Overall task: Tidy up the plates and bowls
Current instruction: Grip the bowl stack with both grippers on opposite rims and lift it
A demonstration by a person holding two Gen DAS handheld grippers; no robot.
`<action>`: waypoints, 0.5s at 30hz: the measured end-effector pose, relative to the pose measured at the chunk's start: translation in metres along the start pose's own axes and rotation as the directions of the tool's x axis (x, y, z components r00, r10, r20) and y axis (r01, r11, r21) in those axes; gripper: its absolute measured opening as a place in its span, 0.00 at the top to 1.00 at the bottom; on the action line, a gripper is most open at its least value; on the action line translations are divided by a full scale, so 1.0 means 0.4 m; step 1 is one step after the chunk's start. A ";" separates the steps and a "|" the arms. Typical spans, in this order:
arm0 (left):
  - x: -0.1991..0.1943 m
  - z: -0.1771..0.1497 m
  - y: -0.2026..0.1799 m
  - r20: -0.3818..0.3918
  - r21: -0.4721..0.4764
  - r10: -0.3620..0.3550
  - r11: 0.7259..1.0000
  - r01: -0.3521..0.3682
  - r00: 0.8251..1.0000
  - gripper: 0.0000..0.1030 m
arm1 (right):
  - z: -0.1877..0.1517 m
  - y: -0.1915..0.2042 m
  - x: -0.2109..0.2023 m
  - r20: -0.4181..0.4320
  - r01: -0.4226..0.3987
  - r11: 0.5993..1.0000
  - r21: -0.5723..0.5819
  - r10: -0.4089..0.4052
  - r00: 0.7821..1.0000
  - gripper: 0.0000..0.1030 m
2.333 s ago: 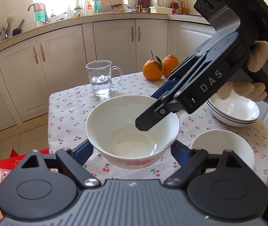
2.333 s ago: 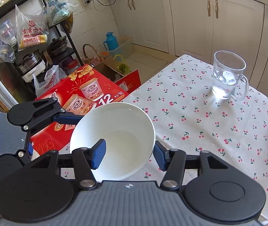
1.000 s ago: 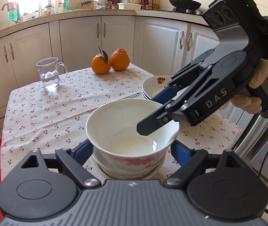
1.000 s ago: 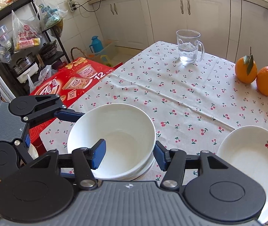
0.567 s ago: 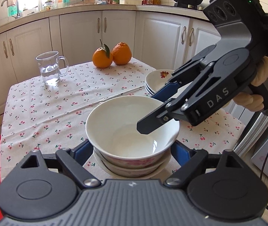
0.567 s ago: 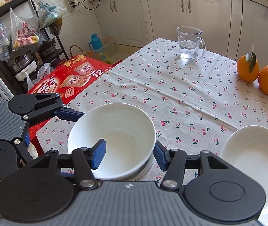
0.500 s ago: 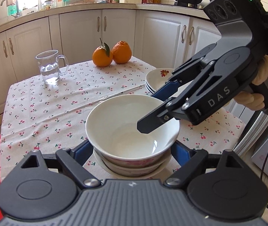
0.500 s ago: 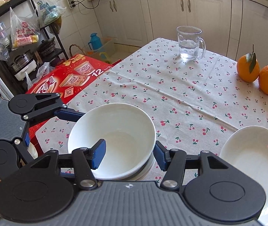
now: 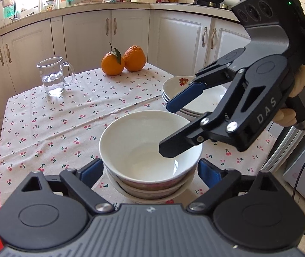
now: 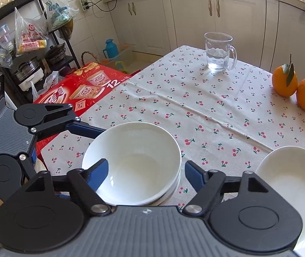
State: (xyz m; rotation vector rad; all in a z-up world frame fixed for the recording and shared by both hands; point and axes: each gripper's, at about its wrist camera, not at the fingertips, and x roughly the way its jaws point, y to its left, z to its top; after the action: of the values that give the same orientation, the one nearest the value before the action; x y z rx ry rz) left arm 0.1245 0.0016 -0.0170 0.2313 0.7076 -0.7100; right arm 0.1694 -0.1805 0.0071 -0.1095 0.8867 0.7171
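I had the bowl (image 9: 150, 147) nested on the bowl stack (image 9: 152, 189) at 6 o'clock on the counter (image 9: 71, 115); plates (image 9: 195, 98) were stacked at 2 o'clock. Left tongs (image 9: 150, 170) and right tongs (image 10: 146, 172) stood apart, unclamped. Only the right view showed the red box (image 10: 77, 92).

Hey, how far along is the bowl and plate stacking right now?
Mostly done, it looks. The white bowl sits nested on the bowl stack, and the plates are piled beside it. Both hand-held grippers, left and right, flank the bowl with jaws open. Left: pulling both away.
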 end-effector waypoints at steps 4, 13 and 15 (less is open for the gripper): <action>-0.022 -0.005 0.002 -0.011 0.015 -0.015 1.000 0.015 1.000 0.08 | -0.002 0.018 -0.017 0.023 0.013 0.999 -0.034 -0.013 1.000 0.03; -0.035 -0.035 0.033 -0.091 0.072 -0.065 0.995 0.072 0.994 0.08 | -0.073 0.073 -0.069 0.066 0.086 0.971 -0.225 -0.072 0.995 0.00; -0.018 -0.041 0.039 -0.120 0.095 -0.072 0.992 0.083 0.990 0.08 | -0.095 0.082 -0.059 0.048 0.105 0.958 -0.265 -0.096 0.994 0.00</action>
State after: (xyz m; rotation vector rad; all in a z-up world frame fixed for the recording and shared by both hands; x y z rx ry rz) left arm 0.1223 0.0239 -0.0251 0.3402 0.7961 -0.8120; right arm 0.1140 -0.1819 0.0067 -0.3793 0.7423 0.7383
